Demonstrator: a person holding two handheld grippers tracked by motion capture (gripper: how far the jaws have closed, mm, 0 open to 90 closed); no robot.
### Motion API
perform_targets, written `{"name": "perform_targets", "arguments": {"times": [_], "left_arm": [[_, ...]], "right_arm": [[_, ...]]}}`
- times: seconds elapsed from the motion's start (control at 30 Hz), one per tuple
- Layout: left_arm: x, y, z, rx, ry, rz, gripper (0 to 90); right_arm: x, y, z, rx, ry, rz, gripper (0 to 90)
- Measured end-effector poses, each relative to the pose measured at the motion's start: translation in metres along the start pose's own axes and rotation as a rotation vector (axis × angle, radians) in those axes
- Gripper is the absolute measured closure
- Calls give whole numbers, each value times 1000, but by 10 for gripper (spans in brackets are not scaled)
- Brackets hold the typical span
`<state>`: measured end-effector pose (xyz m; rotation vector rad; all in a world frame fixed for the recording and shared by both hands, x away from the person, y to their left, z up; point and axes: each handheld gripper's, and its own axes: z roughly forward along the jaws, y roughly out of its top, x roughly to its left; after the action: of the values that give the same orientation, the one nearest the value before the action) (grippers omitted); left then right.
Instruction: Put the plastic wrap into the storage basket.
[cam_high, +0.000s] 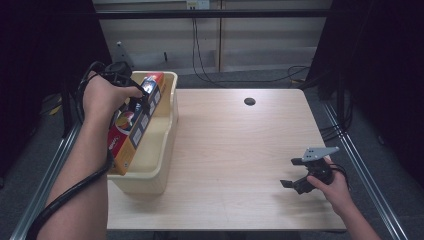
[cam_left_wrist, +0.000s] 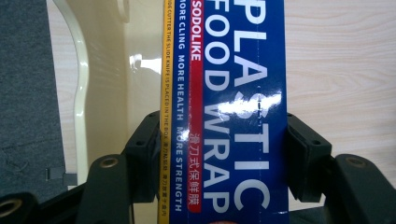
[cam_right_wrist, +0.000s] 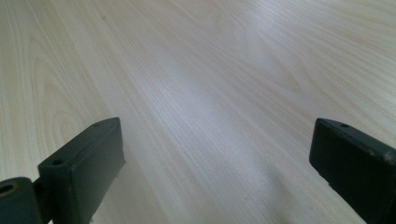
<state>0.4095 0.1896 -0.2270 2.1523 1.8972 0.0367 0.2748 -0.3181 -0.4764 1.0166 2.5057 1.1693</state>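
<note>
Leftmost, a cream plastic tub (cam_high: 150, 172) with smooth, rounded walls sits at the left edge of the pale wood-grain table (cam_high: 235, 150), and its rim hems in whatever goes down into it. Over that tub the left gripper (cam_high: 136, 106) is clamped on a long, glossy cardboard box of plastic food wrap (cam_high: 134, 125), blue with a red stripe and a yellow edge; the box leans tilted, its lower end down near the tub's near wall and its upper end up over the far rim. From the left gripper view the two black jaws press flat on the box's (cam_left_wrist: 224, 116) opposite long sides, with the tub's curved wall (cam_left_wrist: 81, 93) just to the left and bare tabletop (cam_left_wrist: 341, 70) to the right. Further right, the middle of the table lies flat and matte, with a small dark round hole (cam_high: 249, 101) near the far edge. Near the front right corner the right gripper (cam_high: 294, 172) rests low over the wood, its jaws spread wide with nothing between them; the right gripper view shows fine grain (cam_right_wrist: 210, 93) running away between the two black pads.
</note>
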Motion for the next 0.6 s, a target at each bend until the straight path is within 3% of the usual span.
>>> {"name": "perform_targets", "arguments": {"times": [0.6], "left_arm": [[5, -3, 21, 16, 1, -40, 402]], "right_arm": [[0, 0, 0, -5, 0, -1, 33]]}}
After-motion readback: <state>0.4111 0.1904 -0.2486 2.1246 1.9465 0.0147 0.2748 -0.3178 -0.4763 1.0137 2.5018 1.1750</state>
